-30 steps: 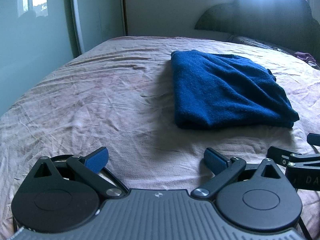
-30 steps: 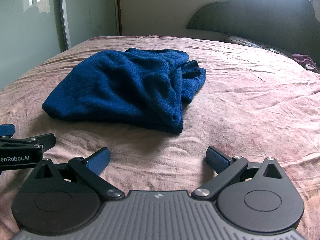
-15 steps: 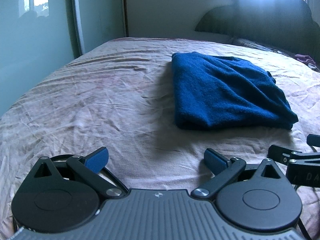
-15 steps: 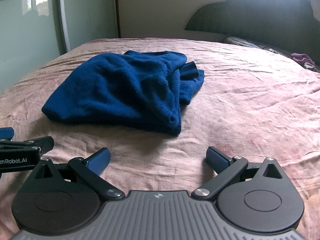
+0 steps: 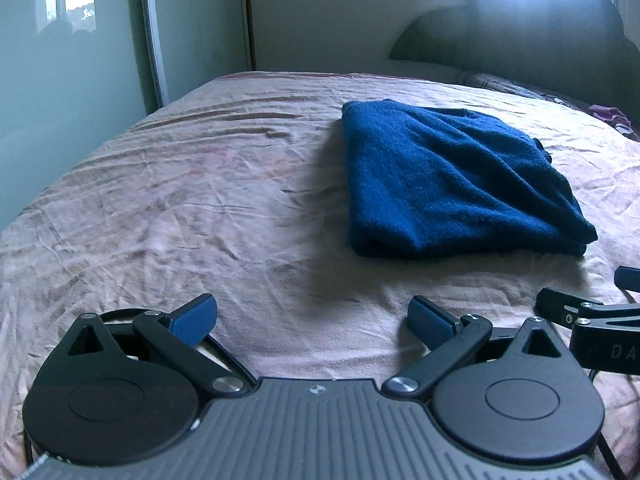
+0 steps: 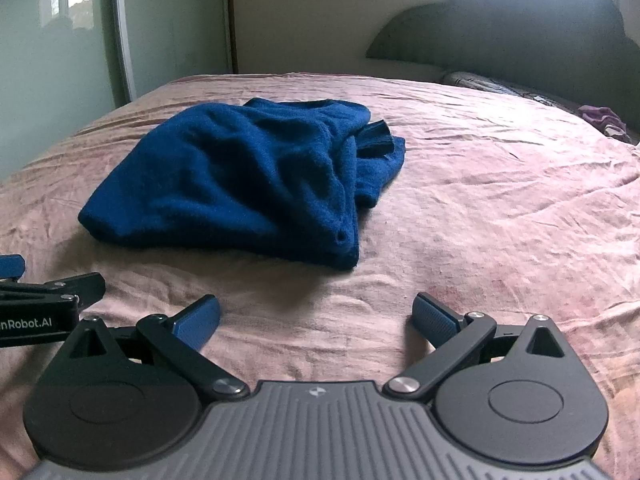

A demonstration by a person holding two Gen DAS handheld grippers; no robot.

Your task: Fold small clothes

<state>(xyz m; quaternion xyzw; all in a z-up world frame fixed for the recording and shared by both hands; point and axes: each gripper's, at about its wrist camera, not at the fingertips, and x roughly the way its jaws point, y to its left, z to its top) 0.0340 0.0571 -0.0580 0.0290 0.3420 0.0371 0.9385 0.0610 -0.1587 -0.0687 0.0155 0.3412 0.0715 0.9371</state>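
Observation:
A dark blue fleece garment (image 5: 452, 184) lies folded over on the pink bedsheet (image 5: 180, 200), ahead and to the right in the left wrist view. The right wrist view shows the same garment (image 6: 248, 176) ahead and to the left, with a ribbed cuff (image 6: 374, 136) sticking out at its far right. My left gripper (image 5: 312, 318) is open and holds nothing, well short of the cloth. Just as empty and open, my right gripper (image 6: 316, 318) hovers over bare sheet near the garment's front edge. Each gripper shows at the edge of the other's view.
A dark padded headboard (image 6: 520, 36) stands at the far end below a bright window. A glossy wardrobe door (image 5: 60, 60) lines the left side. A purple cloth (image 6: 600, 118) lies at the far right of the bed. The wrinkled sheet spreads wide around the garment.
Both grippers have drawn back and risen slightly from the garment, which looks a little farther off. The cloth itself has not moved.

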